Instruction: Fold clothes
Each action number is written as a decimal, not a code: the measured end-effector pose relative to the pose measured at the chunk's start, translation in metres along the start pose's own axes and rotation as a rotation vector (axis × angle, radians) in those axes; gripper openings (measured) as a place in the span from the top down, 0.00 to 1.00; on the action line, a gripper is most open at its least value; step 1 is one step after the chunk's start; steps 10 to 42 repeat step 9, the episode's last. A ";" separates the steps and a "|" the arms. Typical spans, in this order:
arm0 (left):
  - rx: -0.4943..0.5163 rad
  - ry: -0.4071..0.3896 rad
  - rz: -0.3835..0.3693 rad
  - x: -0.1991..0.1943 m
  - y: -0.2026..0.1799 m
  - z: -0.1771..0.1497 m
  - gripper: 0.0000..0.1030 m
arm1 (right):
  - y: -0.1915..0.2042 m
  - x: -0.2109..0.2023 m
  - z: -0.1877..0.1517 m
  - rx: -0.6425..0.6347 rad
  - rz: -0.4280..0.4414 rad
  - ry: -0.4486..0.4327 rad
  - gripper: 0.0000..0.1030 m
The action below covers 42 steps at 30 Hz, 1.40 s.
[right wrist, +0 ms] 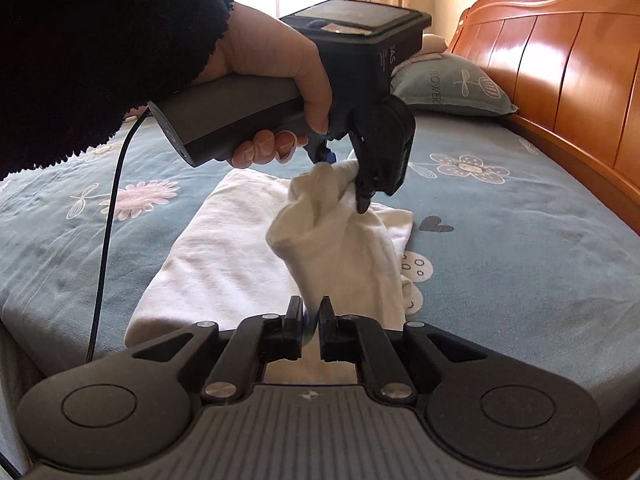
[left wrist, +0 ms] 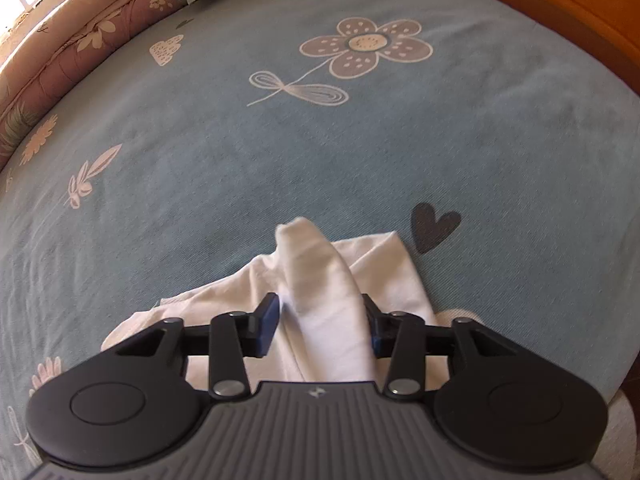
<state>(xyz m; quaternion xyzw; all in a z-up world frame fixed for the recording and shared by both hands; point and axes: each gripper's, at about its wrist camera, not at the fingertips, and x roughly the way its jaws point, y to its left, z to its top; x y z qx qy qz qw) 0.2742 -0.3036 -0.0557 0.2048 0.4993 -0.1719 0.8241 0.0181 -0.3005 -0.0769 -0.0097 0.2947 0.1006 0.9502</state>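
Observation:
A white garment (right wrist: pixel 224 248) lies partly folded on the blue flowered bedsheet (right wrist: pixel 500 240). One end of it is lifted into a bunched ridge (right wrist: pixel 320 216). A hand (right wrist: pixel 272 60) in a black sleeve holds my left gripper (right wrist: pixel 343 182) pointing steeply down over that ridge. In the left wrist view the left gripper (left wrist: pixel 320 316) stands open, with the fold of the garment (left wrist: pixel 316 272) upright between its spread fingers. My right gripper (right wrist: pixel 310 312) is low at the bed's near edge, its fingers nearly together and pinching the lower tip of the raised fold.
A wooden headboard (right wrist: pixel 560 60) runs along the right, with a blue-grey pillow (right wrist: pixel 448 84) against it. A folded pink quilt (left wrist: pixel 80 40) lies at the far left of the bed. A black cable (right wrist: pixel 108 240) hangs from the left gripper's handle. A curtained window lights the back.

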 end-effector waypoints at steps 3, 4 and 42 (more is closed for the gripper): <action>0.001 -0.013 -0.033 0.001 -0.005 0.002 0.53 | -0.004 0.002 -0.002 0.017 -0.017 0.012 0.76; 0.001 -0.022 -0.042 0.000 -0.005 0.002 0.53 | -0.008 0.001 -0.002 0.032 -0.030 0.009 0.66; -0.066 -0.110 -0.157 -0.022 0.014 0.000 0.52 | -0.034 -0.013 0.002 0.132 -0.086 -0.024 0.49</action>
